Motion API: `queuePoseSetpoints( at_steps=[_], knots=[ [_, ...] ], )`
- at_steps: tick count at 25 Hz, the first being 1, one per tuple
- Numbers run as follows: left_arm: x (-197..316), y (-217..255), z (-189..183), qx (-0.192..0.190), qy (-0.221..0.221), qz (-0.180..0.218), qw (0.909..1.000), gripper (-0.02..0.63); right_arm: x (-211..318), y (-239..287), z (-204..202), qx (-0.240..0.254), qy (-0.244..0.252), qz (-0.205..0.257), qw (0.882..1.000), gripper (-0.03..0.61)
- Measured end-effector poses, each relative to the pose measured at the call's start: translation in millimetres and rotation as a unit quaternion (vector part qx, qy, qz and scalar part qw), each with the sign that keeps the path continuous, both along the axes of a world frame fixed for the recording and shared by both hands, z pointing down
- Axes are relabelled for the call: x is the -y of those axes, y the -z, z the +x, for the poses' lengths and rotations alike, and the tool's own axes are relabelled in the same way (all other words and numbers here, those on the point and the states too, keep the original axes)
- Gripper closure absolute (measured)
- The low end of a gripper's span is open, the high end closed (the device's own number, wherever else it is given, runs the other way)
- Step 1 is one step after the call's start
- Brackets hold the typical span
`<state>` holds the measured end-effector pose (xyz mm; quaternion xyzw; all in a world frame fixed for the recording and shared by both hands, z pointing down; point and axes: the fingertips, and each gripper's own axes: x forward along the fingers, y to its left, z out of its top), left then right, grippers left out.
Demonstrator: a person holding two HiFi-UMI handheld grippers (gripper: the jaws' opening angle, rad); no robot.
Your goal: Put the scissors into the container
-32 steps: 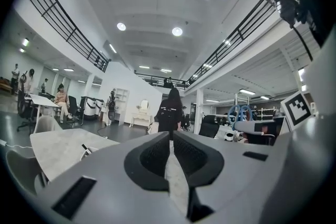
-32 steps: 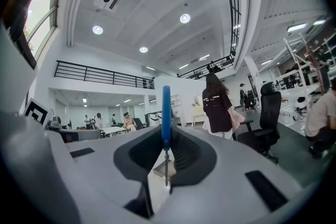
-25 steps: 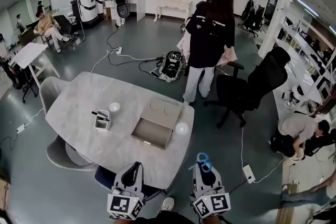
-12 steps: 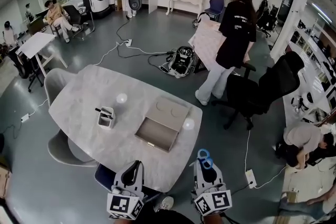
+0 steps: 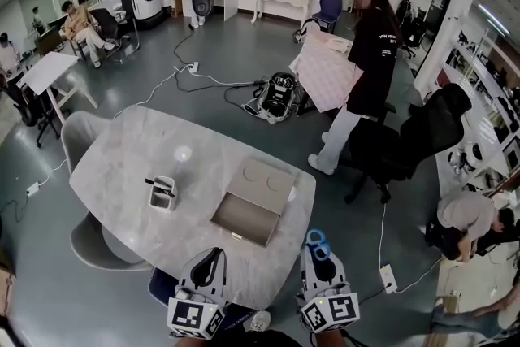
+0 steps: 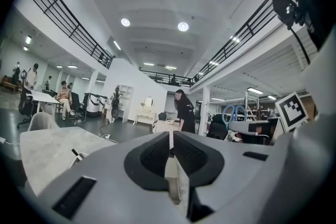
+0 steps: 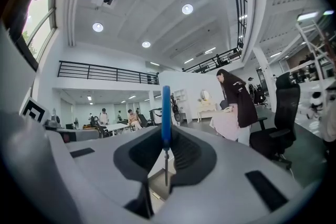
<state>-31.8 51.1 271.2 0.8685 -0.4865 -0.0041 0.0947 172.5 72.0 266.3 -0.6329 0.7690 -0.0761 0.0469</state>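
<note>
Blue-handled scissors (image 5: 316, 239) stand upright in my right gripper (image 5: 316, 250), which is shut on them. In the right gripper view the blue handle (image 7: 166, 113) and the thin metal blade sit between the jaws of that gripper (image 7: 166, 132). My left gripper (image 5: 212, 254) is shut and holds nothing; its jaws (image 6: 171, 136) meet in a narrow slit. Both hover at the near edge of the grey marble table (image 5: 122, 150). On it stand a small white container (image 5: 162, 193) with a dark pen in it and an open shallow box (image 5: 248, 215).
A small white round thing (image 5: 182, 153) lies behind the container. Grey chairs (image 5: 77, 134) stand at the table's left, a black office chair (image 5: 410, 138) to its right. A person in black (image 5: 370, 69) carries a pale board. Cables and a power strip (image 5: 388, 279) lie on the floor.
The table has drawn nearer under both grippers. The person in black has walked to the right and turned round. The scissors stay in the right gripper's grip.
</note>
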Motion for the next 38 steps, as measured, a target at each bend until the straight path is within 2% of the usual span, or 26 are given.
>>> queuePoseSetpoints(
  at_steps=[4, 9, 21, 29, 38],
  knots=[
    [11.7, -4.7, -2.2, -0.001, -0.009, -0.006, 0.9999, 0.58, 14.0, -3.4, -7.7, -0.004, 0.002, -0.011, 1.0, 0.538],
    [25.5, -23.4, -7.8, 0.0, -0.009, -0.031, 0.9995, 0.58, 33.6, -22.2, -17.7, -0.013, 0.016, -0.035, 0.999, 0.538],
    [74.9, -90.5, -7.8, 0.002, -0.021, -0.085, 0.9961, 0.58, 106.5, -110.1, -47.0, -0.041, 0.075, -0.135, 0.987, 0.538],
    [104.1, -145.1, -5.4, 0.007, -0.022, -0.129, 0.9914, 0.58, 149.9, -188.5, -72.0, -0.079, 0.127, -0.217, 0.965, 0.538],
    [129.5, -199.9, -2.9, 0.009, -0.027, -0.171, 0.9849, 0.58, 188.0, -262.5, -99.0, -0.176, 0.179, -0.298, 0.921, 0.538]
  ],
)
